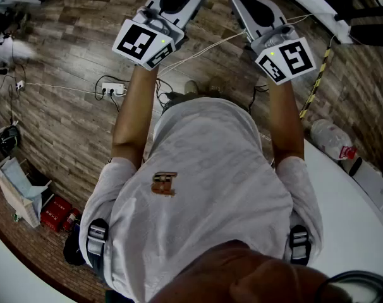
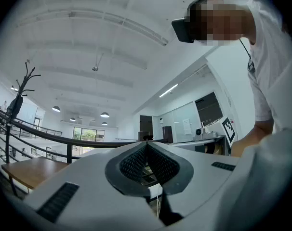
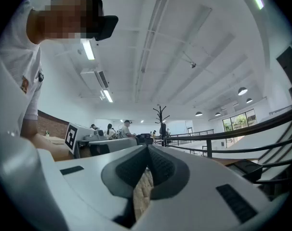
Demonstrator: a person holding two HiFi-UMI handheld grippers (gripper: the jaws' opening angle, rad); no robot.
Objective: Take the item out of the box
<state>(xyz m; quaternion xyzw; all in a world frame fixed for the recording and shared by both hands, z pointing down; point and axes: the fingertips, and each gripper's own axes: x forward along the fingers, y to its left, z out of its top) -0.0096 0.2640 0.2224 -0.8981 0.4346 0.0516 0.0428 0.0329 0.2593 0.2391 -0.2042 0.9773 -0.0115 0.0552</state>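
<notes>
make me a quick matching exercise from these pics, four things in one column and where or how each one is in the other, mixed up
Things:
1. left gripper
2. power strip
3. plastic bottle
4. red boxes

Place or state:
a. on the white table, at the right
b. on the wood floor, ahead of the person
c. jaws shut, nothing between them
d. low down at the head view's lower left

Pairs: 1-c, 2-b, 3-a, 4-d
</notes>
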